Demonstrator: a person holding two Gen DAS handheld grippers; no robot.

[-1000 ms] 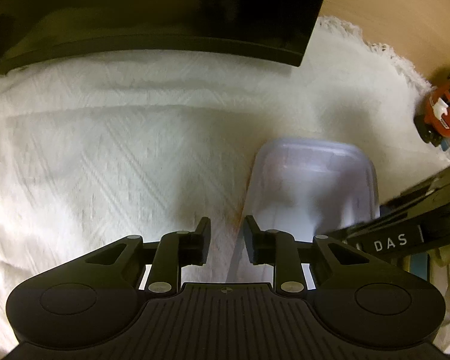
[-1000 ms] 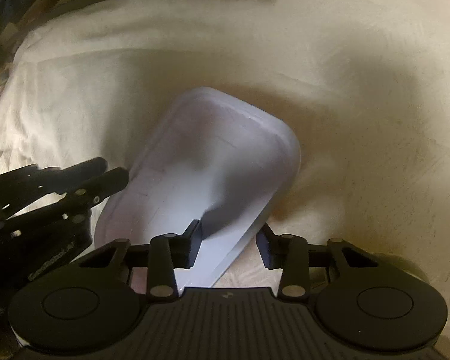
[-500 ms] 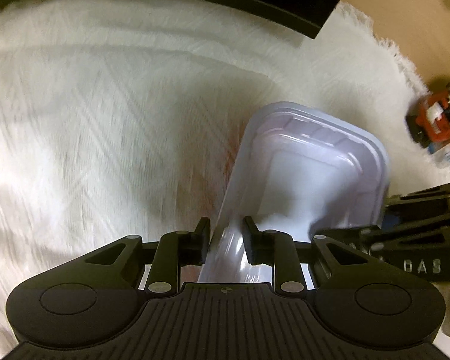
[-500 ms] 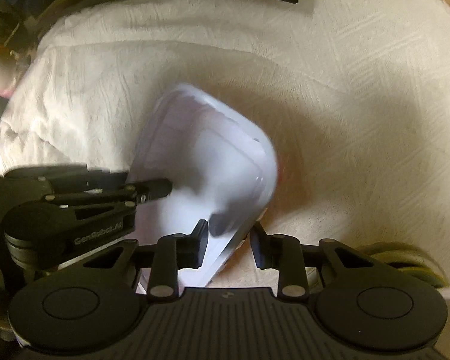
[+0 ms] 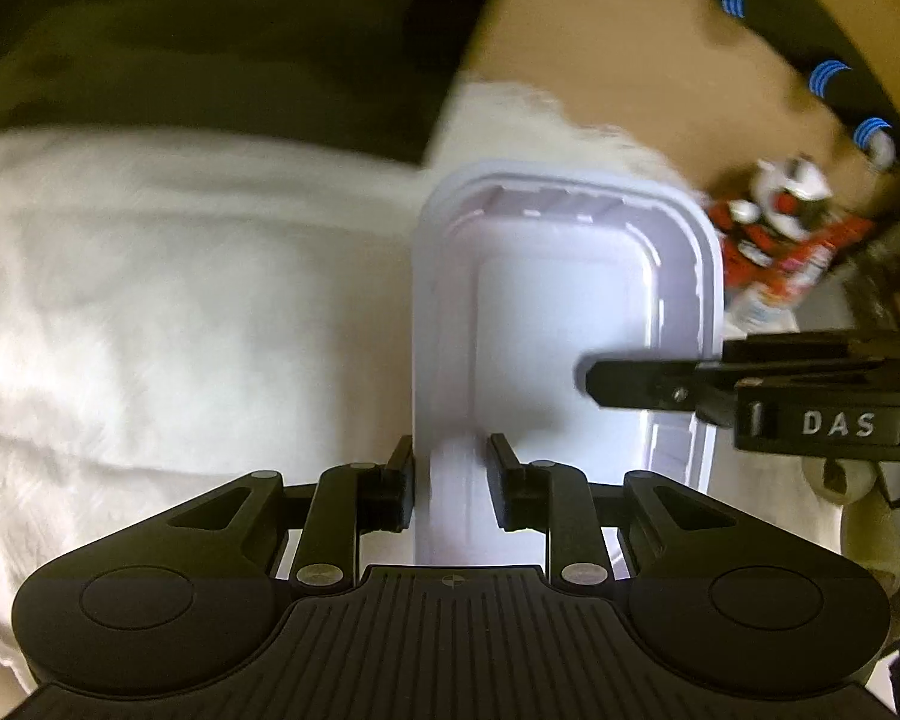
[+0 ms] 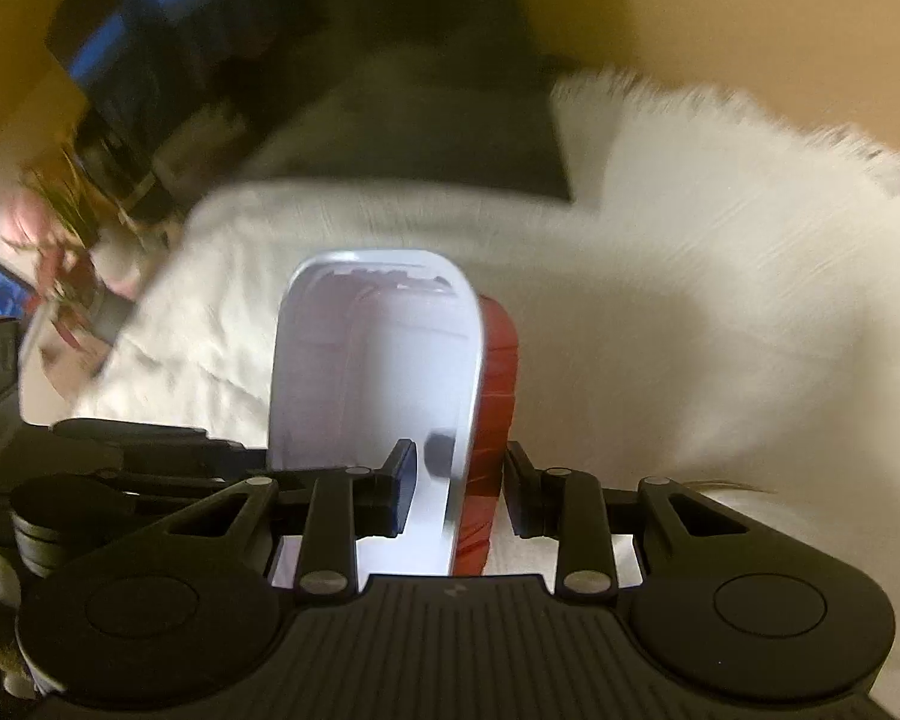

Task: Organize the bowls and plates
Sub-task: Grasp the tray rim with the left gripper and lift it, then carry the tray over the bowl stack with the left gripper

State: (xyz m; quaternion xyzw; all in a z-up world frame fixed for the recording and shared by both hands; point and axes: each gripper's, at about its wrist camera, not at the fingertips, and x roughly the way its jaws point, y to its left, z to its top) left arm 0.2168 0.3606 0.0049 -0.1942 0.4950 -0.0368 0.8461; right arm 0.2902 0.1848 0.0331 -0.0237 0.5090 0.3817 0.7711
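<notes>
Two grippers share one rectangular dish (image 5: 570, 324), white inside and red outside, which we hold in the air above the white tablecloth (image 5: 168, 312) near its fringed far edge, where bare wood (image 5: 618, 60) shows. Our left gripper (image 5: 450, 474) is clamped on the dish's left rim, the wall pinched between its fingers. Our right gripper (image 6: 453, 480) bites the opposite rim, one finger inside the white well and one against the red outer wall, its jaws closed tight on it. We judge that gripping both long sides keeps the wide dish level as it is carried. A dark slab (image 5: 222, 66) lies along the cloth's far side, and red-and-white clutter (image 5: 774, 234) sits beyond the cloth's right edge.
</notes>
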